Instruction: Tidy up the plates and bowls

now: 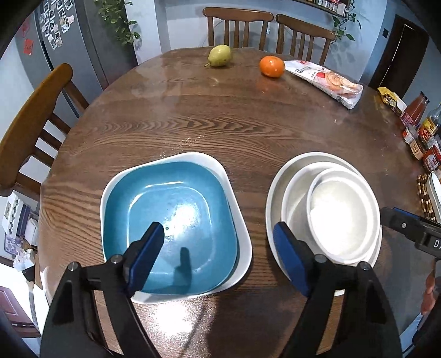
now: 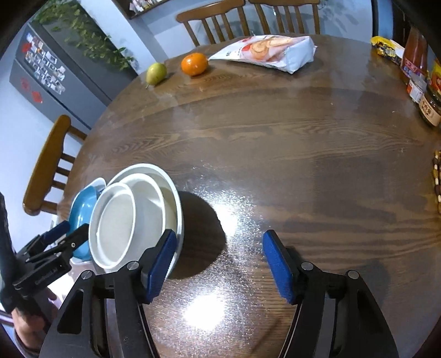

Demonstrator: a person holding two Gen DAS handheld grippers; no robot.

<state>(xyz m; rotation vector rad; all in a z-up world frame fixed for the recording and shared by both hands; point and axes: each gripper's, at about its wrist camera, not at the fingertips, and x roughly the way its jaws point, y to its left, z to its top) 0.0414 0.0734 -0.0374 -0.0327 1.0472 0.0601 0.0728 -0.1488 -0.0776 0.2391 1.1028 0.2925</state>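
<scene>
1. The left gripper (image 1: 219, 249) is hanging with its blue-padded fingers (image 1: 146, 256) standing wide apart and holding nothing; one finger is hovering over the near part of the blue square plate (image 1: 171, 220), the other over the near left rim of the large white plate (image 1: 275, 198), with bare wood showing between them.
2. The right gripper (image 2: 217, 264) is likewise standing open and empty; its left finger (image 2: 161, 265) is sitting just at the near right rim of the white stack, though whether the pad is touching that rim cannot be told from this angle.
3. The blue square plate is resting inside a white square dish (image 1: 242, 234) at the near left of the table (image 1: 220, 124).
4. Just to its right, apart from it, a small white bowl (image 1: 344, 212) is nesting in a medium white bowl (image 1: 296, 198), both sitting on the large white plate.
5. At the far side a pear (image 1: 219, 56) and an orange (image 1: 271, 66) are lying near each other, with a snack bag (image 1: 325, 81) to the right of them.
6. Jars and bottles (image 1: 421, 129) are crowding the right edge of the table, and wooden chairs (image 1: 237, 24) are standing around it.
</scene>
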